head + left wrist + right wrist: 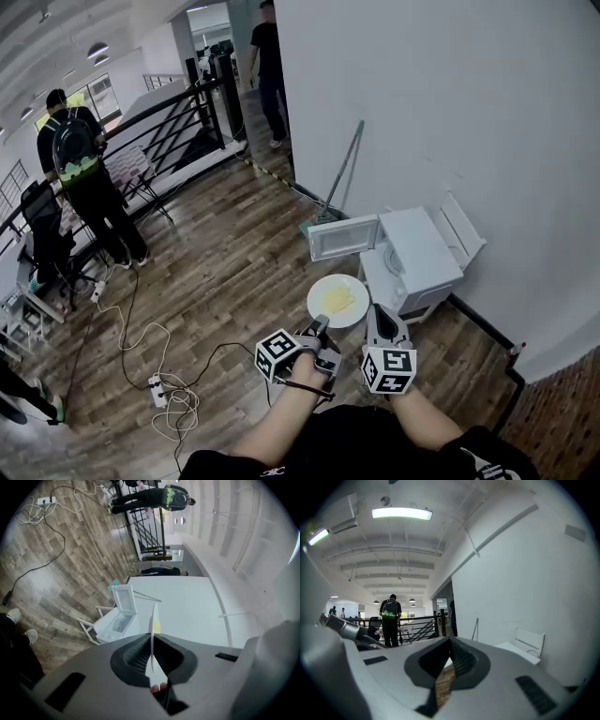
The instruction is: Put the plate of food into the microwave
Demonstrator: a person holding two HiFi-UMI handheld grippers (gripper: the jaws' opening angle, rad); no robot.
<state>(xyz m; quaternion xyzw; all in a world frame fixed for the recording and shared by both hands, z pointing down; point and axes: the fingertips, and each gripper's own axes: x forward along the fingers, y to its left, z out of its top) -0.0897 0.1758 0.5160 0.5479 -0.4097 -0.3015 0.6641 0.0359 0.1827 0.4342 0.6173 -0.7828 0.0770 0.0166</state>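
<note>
A white plate (337,300) with yellow food is held level above the wooden floor, and my left gripper (322,328) is shut on its near rim. In the left gripper view the plate (152,634) shows edge-on, pinched between the pads. The white microwave (412,258) stands just beyond the plate against the wall, with its door (342,236) swung open to the left; the left gripper view also shows the microwave (115,623). My right gripper (377,317) hovers right of the plate, near the microwave's front, its jaws shut with nothing between them (449,653).
A mop (337,183) leans on the white wall behind the microwave. A power strip with cables (159,389) lies on the floor at left. A person with a backpack (80,178) stands by the black railing (178,122); another person (269,66) is farther back.
</note>
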